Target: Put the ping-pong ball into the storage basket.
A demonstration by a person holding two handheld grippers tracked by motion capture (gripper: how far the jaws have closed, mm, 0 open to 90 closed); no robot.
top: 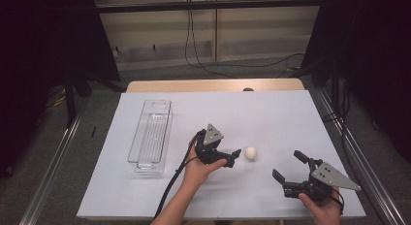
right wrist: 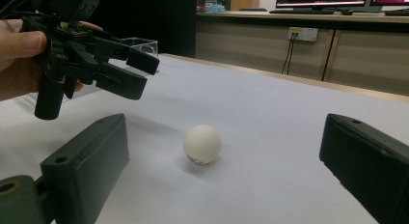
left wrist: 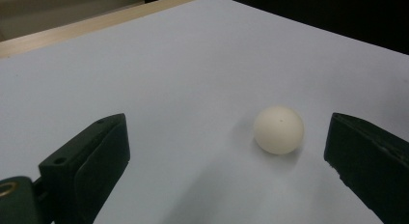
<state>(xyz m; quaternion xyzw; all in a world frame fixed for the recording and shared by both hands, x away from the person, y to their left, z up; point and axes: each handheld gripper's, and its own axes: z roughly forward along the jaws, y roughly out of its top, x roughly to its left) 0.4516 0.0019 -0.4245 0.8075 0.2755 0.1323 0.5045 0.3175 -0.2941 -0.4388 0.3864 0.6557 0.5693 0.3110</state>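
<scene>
Left claw (top: 233,157) is open, jaws apart, and it hovers just beside the white ping-pong ball (top: 250,153), prob. lined up to pick it. Right claw (top: 290,168) is open also, near the ball but apart, holding nothing. The ball rests free on the white surface (top: 271,113). A clear plastic bin (top: 151,136) lies at left, prob. the drop place. Room is dim w/ cables (top: 203,60) behind.

Ball's (right wrist: 202,144) small red mark illegible

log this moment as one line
left gripper: open, nearing white ball | right gripper: open, apart | ball: on table | clear bin: left
</scene>
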